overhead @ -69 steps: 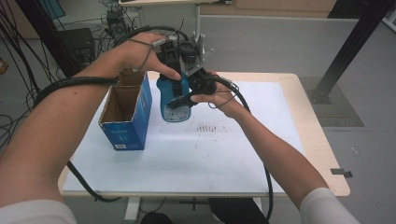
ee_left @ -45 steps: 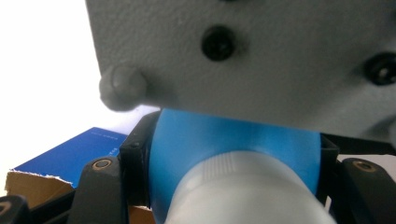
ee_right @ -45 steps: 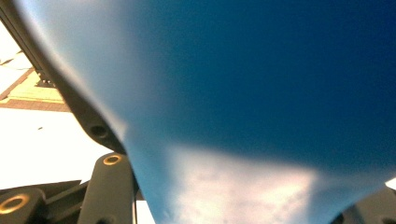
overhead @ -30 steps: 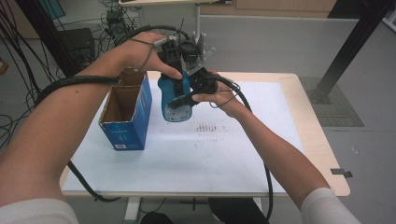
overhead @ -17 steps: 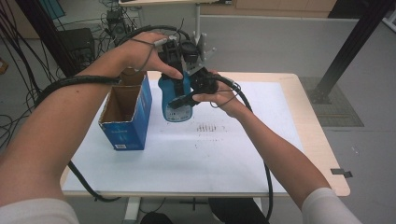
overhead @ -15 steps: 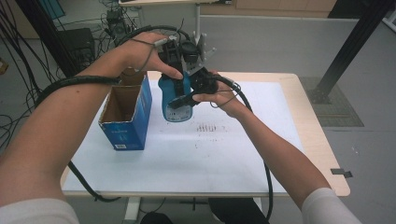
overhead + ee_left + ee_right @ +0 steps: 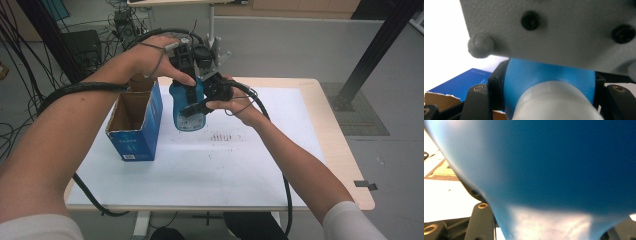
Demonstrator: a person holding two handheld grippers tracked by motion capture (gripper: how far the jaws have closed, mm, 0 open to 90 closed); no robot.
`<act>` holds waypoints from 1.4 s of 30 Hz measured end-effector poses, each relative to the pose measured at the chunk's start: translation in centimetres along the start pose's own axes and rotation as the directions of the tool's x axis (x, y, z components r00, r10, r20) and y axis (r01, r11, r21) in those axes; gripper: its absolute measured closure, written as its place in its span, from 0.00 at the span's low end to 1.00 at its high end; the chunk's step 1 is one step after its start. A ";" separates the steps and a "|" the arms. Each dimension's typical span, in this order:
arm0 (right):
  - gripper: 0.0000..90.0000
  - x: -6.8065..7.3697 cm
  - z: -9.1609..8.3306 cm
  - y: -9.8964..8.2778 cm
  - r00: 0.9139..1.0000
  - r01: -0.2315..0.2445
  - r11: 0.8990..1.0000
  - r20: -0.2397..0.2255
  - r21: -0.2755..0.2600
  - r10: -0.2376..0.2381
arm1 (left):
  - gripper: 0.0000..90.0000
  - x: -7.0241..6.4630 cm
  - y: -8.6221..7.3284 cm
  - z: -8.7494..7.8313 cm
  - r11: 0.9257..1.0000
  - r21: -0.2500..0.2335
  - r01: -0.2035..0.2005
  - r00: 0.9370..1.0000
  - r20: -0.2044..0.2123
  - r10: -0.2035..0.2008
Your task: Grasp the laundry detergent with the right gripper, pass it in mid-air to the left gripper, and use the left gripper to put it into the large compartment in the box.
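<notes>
Blue plastic bottle with a pale cap end (image 7: 189, 107) hangs above the white table sheet (image 7: 200, 160), clamped at its top by the left gripper (image 7: 186, 62); the right gripper (image 7: 200, 106) grips its body from the side. Open blue cardboard box (image 7: 135, 122) stands just left; label print unreadable.
Left gripper view: bottle (image 7: 549, 82) wedged between both jaws, box (image 7: 461, 82) behind.
Right gripper view: bottle (image 7: 554, 177) close, pressed between jaws.

open blue carton (image 7: 135, 125), white table (image 7: 210, 170), floor cables (image 7: 20, 60)
</notes>
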State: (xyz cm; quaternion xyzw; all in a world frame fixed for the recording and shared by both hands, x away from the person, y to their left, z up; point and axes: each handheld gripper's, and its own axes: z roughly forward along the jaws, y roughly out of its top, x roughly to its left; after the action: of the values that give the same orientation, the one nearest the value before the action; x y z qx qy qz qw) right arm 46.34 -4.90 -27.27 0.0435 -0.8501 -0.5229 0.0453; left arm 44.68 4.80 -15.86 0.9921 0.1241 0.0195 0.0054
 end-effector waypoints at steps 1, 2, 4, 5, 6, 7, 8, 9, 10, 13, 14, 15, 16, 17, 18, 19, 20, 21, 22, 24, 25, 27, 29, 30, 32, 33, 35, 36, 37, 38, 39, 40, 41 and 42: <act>0.47 0.0 0.0 0.0 1.000 -0.001 1.000 0.002 0.000 0.001 | 0.42 0.0 0.0 0.0 1.000 0.000 0.000 1.000 0.000 0.000; 0.47 0.0 -0.1 0.0 1.000 -0.002 1.000 0.000 0.001 0.002 | 0.42 0.0 0.0 0.0 1.000 -0.005 0.003 1.000 -0.001 -0.003; 0.47 0.0 -0.1 0.0 1.000 0.000 1.000 0.003 0.002 0.000 | 0.42 0.0 0.0 0.0 1.000 -0.005 0.002 1.000 0.000 -0.002; 0.47 0.0 -0.1 0.0 1.000 0.000 1.000 0.002 0.001 0.000 | 0.42 0.0 0.0 -0.1 1.000 -0.005 0.002 1.000 0.000 -0.002; 0.47 0.0 -0.1 0.0 1.000 -0.001 1.000 0.002 -0.001 0.001 | 0.42 0.0 0.0 -0.1 1.000 -0.005 -0.001 1.000 -0.002 0.001; 0.47 -0.1 -0.1 0.0 1.000 0.005 1.000 0.004 -0.004 -0.005 | 0.42 0.0 0.0 -0.1 1.000 -0.005 -0.001 1.000 -0.004 0.001; 0.47 -0.1 -0.1 0.0 1.000 0.005 1.000 0.004 -0.006 -0.005 | 0.42 0.0 0.0 -0.2 1.000 -0.005 -0.001 1.000 -0.005 0.001; 0.47 -0.1 -0.1 0.0 1.000 0.004 1.000 0.005 -0.007 -0.004 | 0.42 0.0 -0.1 -0.2 1.000 -0.005 0.001 1.000 -0.004 -0.001; 0.47 0.0 -0.1 0.0 1.000 -0.002 1.000 0.005 -0.005 0.002 | 0.42 0.0 -0.1 -0.2 1.000 -0.006 0.001 1.000 -0.004 -0.001; 0.47 0.0 -0.1 0.0 1.000 0.002 1.000 0.007 -0.006 -0.002 | 0.42 0.0 -0.1 -0.2 1.000 -0.005 0.006 1.000 -0.001 -0.006; 0.47 0.0 -0.1 0.0 1.000 0.002 1.000 0.007 -0.005 -0.002 | 0.42 0.0 -0.1 -0.2 1.000 -0.006 0.007 1.000 -0.001 -0.007; 0.47 0.0 -0.1 0.0 1.000 0.002 1.000 0.007 -0.005 -0.002 | 0.42 0.0 -0.1 -0.2 1.000 -0.007 0.003 1.000 -0.002 -0.003; 0.47 0.0 -0.2 0.0 1.000 -0.001 1.000 0.005 -0.005 0.001 | 0.42 0.0 -0.1 -0.2 1.000 -0.008 0.004 1.000 -0.002 -0.004; 0.47 0.0 -0.2 0.0 1.000 -0.002 1.000 0.005 -0.006 0.002 | 0.42 0.0 -0.1 -0.2 1.000 -0.009 0.004 1.000 -0.002 -0.004; 0.46 0.0 -0.2 0.0 1.000 0.001 1.000 0.004 -0.007 -0.001 | 0.42 0.0 -0.1 -0.2 1.000 -0.013 0.004 1.000 -0.002 -0.004; 0.46 0.0 -0.2 0.0 1.000 -0.001 1.000 0.005 -0.009 0.001 | 0.42 0.0 -0.1 -0.2 1.000 -0.013 0.004 1.000 -0.002 -0.004; 0.46 0.0 -0.2 0.0 1.000 0.001 1.000 0.010 -0.008 -0.001 | 0.42 0.0 -0.1 -0.3 1.000 -0.012 0.003 1.000 -0.003 -0.004; 0.46 0.0 -0.2 0.0 1.000 0.000 1.000 0.006 -0.011 0.000 | 0.42 0.0 -0.1 -0.3 1.000 -0.012 0.004 1.000 -0.004 -0.004; 0.46 0.0 -0.2 0.0 1.000 -0.001 1.000 0.006 -0.011 0.001 | 0.42 0.0 -0.1 -0.3 1.000 -0.012 0.005 1.000 -0.002 -0.005; 0.46 0.0 -0.2 0.0 1.000 -0.010 1.000 -0.001 -0.012 0.009 | 0.42 0.0 -0.1 -0.3 1.000 -0.011 0.008 1.000 0.003 -0.007; 0.46 0.0 -0.2 0.0 1.000 -0.004 1.000 -0.001 -0.012 0.004 | 0.42 0.0 -0.1 -0.2 1.000 -0.013 0.008 1.000 0.002 -0.008; 0.46 0.0 -0.2 0.0 1.000 -0.002 1.000 0.004 -0.010 0.003 | 0.42 0.0 -0.1 -0.2 1.000 -0.009 0.010 1.000 0.003 -0.010; 0.46 0.0 -0.2 -0.1 1.000 -0.006 1.000 0.001 -0.013 0.006 | 0.42 0.0 -0.1 -0.2 1.000 -0.006 0.008 1.000 0.006 -0.008; 0.46 0.1 -0.2 0.0 1.000 -0.010 1.000 -0.003 -0.010 0.010 | 0.42 0.0 -0.1 -0.3 1.000 -0.005 0.009 1.000 0.007 -0.009; 0.46 0.1 -0.2 0.0 1.000 -0.006 1.000 -0.002 -0.014 0.006 | 0.42 0.0 -0.1 -0.3 1.000 -0.008 0.014 1.000 0.008 -0.014; 0.46 0.1 -0.3 0.0 1.000 -0.006 1.000 -0.001 -0.013 0.006 | 0.42 0.0 -0.1 -0.3 1.000 -0.008 0.010 1.000 0.006 -0.010; 0.45 0.1 -0.3 0.0 1.000 -0.012 1.000 0.000 -0.014 0.012 | 0.42 0.0 -0.1 -0.4 1.000 -0.009 0.011 1.000 0.007 -0.011; 0.45 0.1 -0.4 0.0 1.000 -0.013 1.000 0.000 -0.014 0.013 | 0.42 0.0 0.0 -0.4 1.000 -0.007 0.010 1.000 0.007 -0.010; 0.44 0.1 -0.3 0.0 1.000 -0.011 1.000 0.000 -0.017 0.011 | 0.42 0.0 0.0 -0.4 1.000 -0.007 0.010 1.000 0.007 -0.010; 0.43 0.0 -0.4 -0.1 1.000 -0.012 1.000 0.002 -0.016 0.012 | 0.42 0.0 0.0 -0.4 1.000 -0.007 0.011 1.000 0.009 -0.010; 0.42 0.1 -0.4 -0.1 1.000 -0.021 1.000 0.001 -0.016 0.021 | 0.42 -0.1 0.0 -0.4 1.000 -0.008 0.012 1.000 0.013 -0.012; 0.42 0.1 -0.4 -0.1 1.000 -0.021 1.000 0.000 -0.015 0.021 | 0.42 -0.1 0.0 -0.4 1.000 -0.008 0.011 1.000 0.013 -0.011; 0.41 0.0 -0.4 -0.1 1.000 -0.023 1.000 -0.001 -0.016 0.023 | 0.42 -0.1 0.0 -0.3 1.000 -0.008 0.013 1.000 0.017 -0.012; 0.40 0.0 -0.4 -0.2 1.000 -0.025 1.000 -0.004 -0.015 0.025 | 0.42 -0.1 0.0 -0.3 1.000 -0.009 0.012 1.000 0.019 -0.012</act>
State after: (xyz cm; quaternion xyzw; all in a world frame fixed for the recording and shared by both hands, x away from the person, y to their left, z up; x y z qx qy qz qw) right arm 46.35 -5.37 -27.21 0.0333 -0.8465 -0.5285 0.0540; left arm 44.59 4.73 -15.57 0.9914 0.1301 0.0105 0.0111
